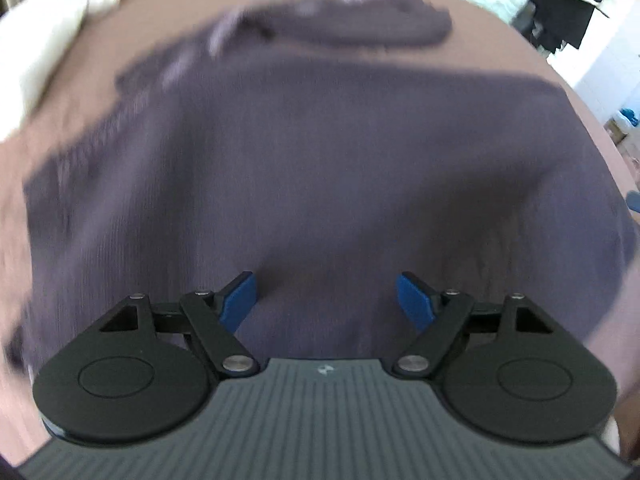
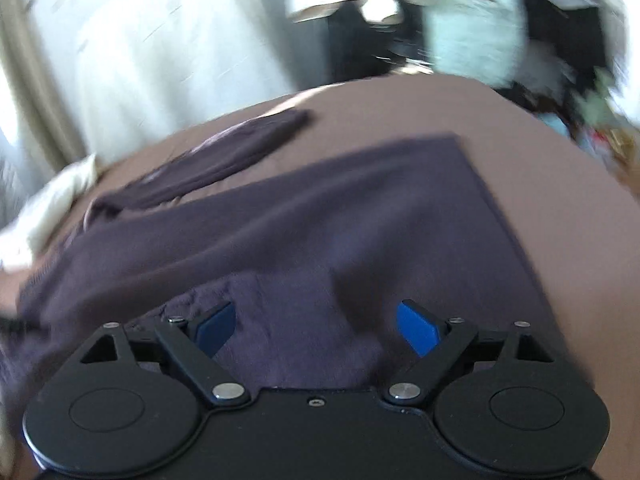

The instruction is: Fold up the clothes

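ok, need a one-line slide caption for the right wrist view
Right gripper, jaws open, poised over a dark purple garment spread on a brown surface.

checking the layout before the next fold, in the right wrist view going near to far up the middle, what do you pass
right gripper with its jaws apart → dark purple garment lying spread out → bare brown bedcover → blurred room clutter past the far edge of the bed.

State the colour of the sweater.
Dark purple-grey sweater, clearest in the right wrist view.
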Demonstrator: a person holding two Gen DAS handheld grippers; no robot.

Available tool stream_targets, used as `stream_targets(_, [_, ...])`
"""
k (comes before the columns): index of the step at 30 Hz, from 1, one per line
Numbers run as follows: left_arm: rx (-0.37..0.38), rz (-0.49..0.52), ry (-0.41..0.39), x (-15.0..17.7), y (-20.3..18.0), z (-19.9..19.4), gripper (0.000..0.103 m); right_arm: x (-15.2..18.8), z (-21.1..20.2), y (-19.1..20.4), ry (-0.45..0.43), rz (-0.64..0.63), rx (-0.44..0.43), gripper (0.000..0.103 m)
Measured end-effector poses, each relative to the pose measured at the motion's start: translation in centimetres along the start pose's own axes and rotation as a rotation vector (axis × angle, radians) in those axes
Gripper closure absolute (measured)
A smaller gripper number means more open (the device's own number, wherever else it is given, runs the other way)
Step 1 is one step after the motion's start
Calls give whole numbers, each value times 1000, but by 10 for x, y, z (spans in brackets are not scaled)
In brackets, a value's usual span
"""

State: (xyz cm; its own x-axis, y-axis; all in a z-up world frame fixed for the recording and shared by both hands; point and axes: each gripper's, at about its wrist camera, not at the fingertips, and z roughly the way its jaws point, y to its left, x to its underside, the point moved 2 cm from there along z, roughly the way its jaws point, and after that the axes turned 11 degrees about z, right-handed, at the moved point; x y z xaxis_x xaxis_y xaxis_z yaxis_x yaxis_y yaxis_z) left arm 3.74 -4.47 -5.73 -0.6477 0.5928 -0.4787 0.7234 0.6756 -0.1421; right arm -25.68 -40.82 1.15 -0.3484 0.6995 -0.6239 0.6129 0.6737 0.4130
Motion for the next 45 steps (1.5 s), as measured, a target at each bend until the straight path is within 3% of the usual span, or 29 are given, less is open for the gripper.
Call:
stream_targets(3, [31, -194, 80, 21, 22, -6, 25, 19, -11, -26, 16, 173, -28, 12])
stream_targets(5, [48, -284, 44, 26, 32, -17, 25, 37, -9, -34, 44, 247, -85, 12])
stream_targets(7, [89, -281, 16, 26, 33, -24, 25, 53, -6, -35, 49, 290, -133, 12])
stream_targets(11, [-64, -208, 34, 29, 34, -18, 24, 77, -3, -5, -35, 229, -142, 12])
stream_targets(13, [-69, -225, 42, 34, 38, -16, 23, 78, 3, 9, -44, 193, -146, 15])
stream_targets(14, [-45, -246, 38, 36, 40, -18, 23, 76, 4, 12, -47, 199, -159, 24])
stream_targets(15, [-12, -272, 14, 38, 40, -25, 22, 75, 5, 14, -53, 204, -167, 46])
stream_targets(16, [27, -289, -12, 40, 39, -32, 19, 72, 6, 18, -57, 185, -150, 58])
stream_targets(17, [76, -278, -40, 43, 35, -39, 18, 70, 7, 22, -63, 161, -131, 78])
stream_targets(19, [117, -237, -58, 49, 25, -45, 18, 69, -1, 36, -97, 37, -58, 82])
stream_targets(21, [48, -205, -25, 51, 18, -42, 18, 69, -13, 46, -151, -71, -16, 84])
stream_targets(23, [-35, -160, 6, 51, 13, -35, 18, 71, -19, 58, -183, -159, 3, 86])
stream_targets(26, [-75, -91, 22, 48, 7, -24, 20, 68, -16, 79, -180, -268, 71, 86])
stream_targets(27, [-92, -61, 24, 48, 4, -22, 31, 67, -16, 83, -172, -287, 101, 86])
stream_targets(28, [-117, -8, 20, 48, -2, -22, 51, 65, -16, 86, -164, -304, 131, 85])
stream_targets(29, [-143, 45, 16, 48, -8, -22, 61, 65, -15, 86, -144, -302, 170, 79])
stream_targets(30, [-161, 90, 12, 48, -13, -22, 78, 64, -16, 84, -126, -292, 191, 78])
stream_targets(31, [-156, 112, 3, 47, -17, -25, 84, 64, -16, 82, -110, -282, 209, 78])
stream_targets(35, [-189, 150, -5, 46, -24, -29, 79, 69, -20, 76, -127, -306, 151, 88])
stream_targets(37, [-187, 128, 19, 48, -23, -28, 57, 72, -21, 79, -149, -340, 132, 88])
stream_targets(39, [-181, 106, 27, 48, -18, -26, 57, 74, -18, 82, -145, -340, 133, 87])
stream_targets(41, [-169, 96, 20, 47, -14, -24, 58, 75, -14, 85, -141, -340, 135, 84])
stream_targets(42, [-167, 98, 13, 48, -15, -25, 67, 75, -12, 86, -139, -339, 137, 79])
stream_targets(43, [-162, 98, 2, 48, -16, -26, 86, 76, -8, 85, -131, -337, 148, 74])
stream_targets(45, [-147, 80, -52, 47, -19, -36, 92, 76, -6, 81, -125, -312, 137, 58])
